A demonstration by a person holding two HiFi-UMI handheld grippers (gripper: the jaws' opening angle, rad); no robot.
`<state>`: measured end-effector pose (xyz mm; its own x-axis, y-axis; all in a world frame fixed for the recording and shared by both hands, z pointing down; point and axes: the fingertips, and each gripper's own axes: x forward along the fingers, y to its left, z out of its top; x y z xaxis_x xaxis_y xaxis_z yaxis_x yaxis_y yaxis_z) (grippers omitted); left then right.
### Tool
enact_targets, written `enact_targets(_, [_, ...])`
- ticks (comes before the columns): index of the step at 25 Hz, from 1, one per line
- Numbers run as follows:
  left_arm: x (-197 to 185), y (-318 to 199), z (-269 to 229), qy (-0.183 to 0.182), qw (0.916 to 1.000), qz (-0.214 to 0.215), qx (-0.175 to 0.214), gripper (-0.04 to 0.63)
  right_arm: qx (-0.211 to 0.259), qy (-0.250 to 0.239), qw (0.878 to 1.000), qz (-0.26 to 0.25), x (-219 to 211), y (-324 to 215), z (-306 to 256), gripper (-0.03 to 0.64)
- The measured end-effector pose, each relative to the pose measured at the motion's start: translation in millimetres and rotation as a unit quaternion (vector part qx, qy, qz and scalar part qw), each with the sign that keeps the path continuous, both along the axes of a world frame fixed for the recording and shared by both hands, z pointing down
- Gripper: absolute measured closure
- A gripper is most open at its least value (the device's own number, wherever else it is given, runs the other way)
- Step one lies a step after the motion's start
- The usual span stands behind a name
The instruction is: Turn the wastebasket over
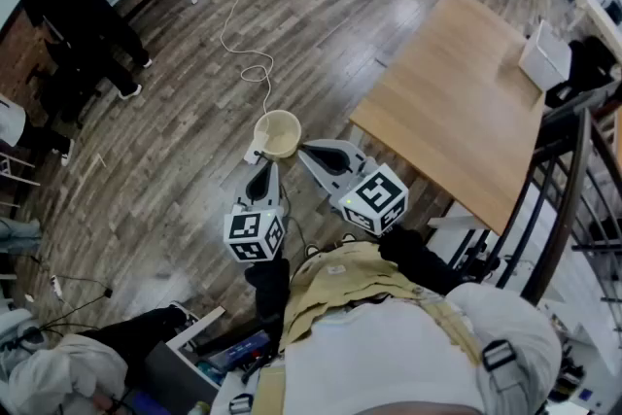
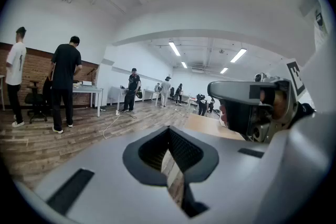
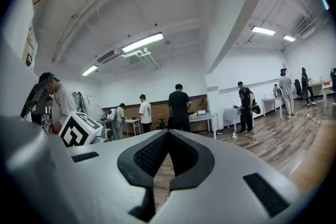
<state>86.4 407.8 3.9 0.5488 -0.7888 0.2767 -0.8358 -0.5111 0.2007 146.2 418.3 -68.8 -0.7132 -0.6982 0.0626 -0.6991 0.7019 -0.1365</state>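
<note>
Head view: wastebasket stands upright on the floor, mouth up. Left tongs and right tongs are both clenched and empty, near the wastebasket. Judgement: release both, take opposite sides of its rim, and tip it slowly, clear of the cable beside it.

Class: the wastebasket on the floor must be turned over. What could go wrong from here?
1. The left tool and right tool are both shut and empty; unless opened, they may just shove the upright wastebasket away.
2. A white cable lies on the floor beside the wastebasket; tipping could snag it.
3. The table corner is near the right tool and might be bumped.
</note>
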Motion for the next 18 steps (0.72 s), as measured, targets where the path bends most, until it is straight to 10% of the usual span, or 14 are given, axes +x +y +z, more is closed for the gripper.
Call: enact_targets(18, [-11,-10,8,-0.001,0.9999,0.015,-0.009,0.595,-0.011,0.007,1.000,0.002,-18,-11,9,0.597])
